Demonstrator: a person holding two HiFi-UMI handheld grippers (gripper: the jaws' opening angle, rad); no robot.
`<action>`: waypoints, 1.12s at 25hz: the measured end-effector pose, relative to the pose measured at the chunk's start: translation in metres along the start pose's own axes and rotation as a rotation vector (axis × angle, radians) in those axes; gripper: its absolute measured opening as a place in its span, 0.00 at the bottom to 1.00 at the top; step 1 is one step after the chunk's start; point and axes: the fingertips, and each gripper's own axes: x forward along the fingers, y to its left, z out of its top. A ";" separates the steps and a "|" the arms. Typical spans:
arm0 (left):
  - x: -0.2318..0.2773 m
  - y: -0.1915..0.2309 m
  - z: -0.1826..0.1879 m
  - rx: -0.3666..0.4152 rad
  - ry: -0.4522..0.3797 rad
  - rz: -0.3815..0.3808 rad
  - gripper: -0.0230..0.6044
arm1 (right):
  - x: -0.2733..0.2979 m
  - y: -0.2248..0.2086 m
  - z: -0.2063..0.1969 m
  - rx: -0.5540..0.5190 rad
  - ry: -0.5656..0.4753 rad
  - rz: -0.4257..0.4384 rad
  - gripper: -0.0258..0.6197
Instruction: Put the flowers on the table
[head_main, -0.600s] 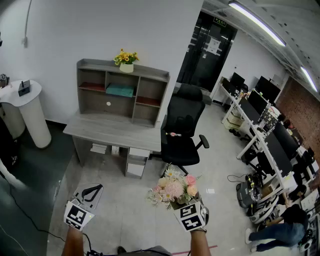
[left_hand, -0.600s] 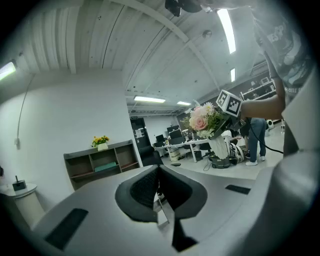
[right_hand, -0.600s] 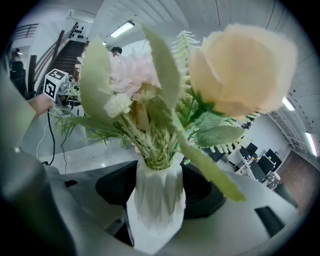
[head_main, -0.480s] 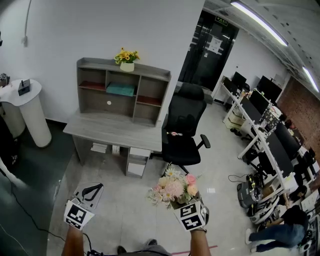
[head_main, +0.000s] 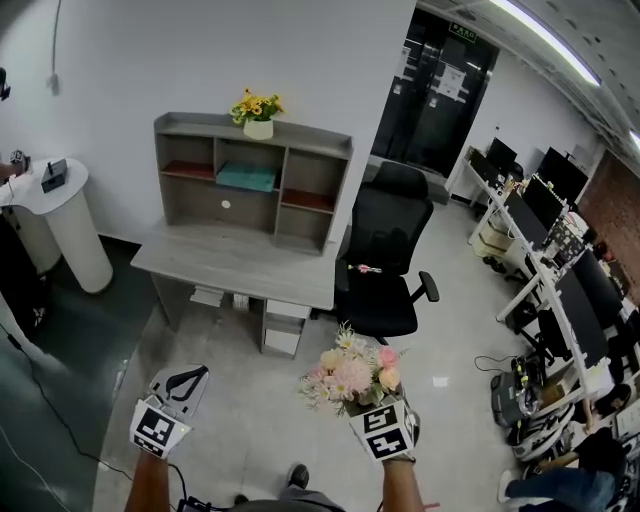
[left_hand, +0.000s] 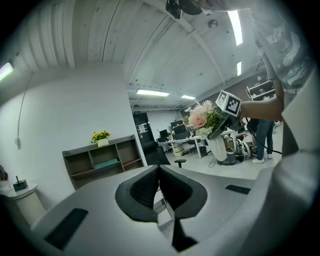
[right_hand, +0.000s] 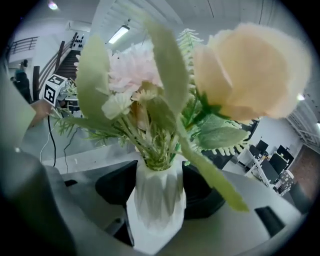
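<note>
A bunch of pink, cream and peach flowers (head_main: 352, 372) stands in a white faceted vase (right_hand: 156, 200). My right gripper (head_main: 358, 408) is shut on that vase, with a black pad on each side of it in the right gripper view. It holds the vase above the floor, short of the grey desk (head_main: 235, 268). The left gripper (head_main: 186, 381) hangs at the lower left, jaws shut with nothing between them. From the left gripper view the held flowers (left_hand: 202, 118) show at the upper right.
A grey shelf unit (head_main: 250, 180) sits on the desk's back, with a pot of yellow flowers (head_main: 257, 108) on top. A black office chair (head_main: 388, 262) stands right of the desk. A white round stand (head_main: 62, 225) is at far left. Office desks with monitors (head_main: 560, 260) line the right.
The view has moved closer to the desk and a shoe now shows at the bottom. Both grippers keep their places in the view, the right one still gripping the vase.
</note>
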 end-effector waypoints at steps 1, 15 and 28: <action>0.008 0.000 0.002 0.001 0.005 0.008 0.06 | 0.006 -0.008 0.000 0.001 -0.005 0.008 0.49; 0.094 -0.011 0.022 0.035 0.067 0.103 0.06 | 0.068 -0.096 0.005 -0.043 -0.059 0.119 0.49; 0.132 -0.007 0.023 0.039 0.101 0.117 0.06 | 0.100 -0.124 0.013 -0.031 -0.089 0.166 0.49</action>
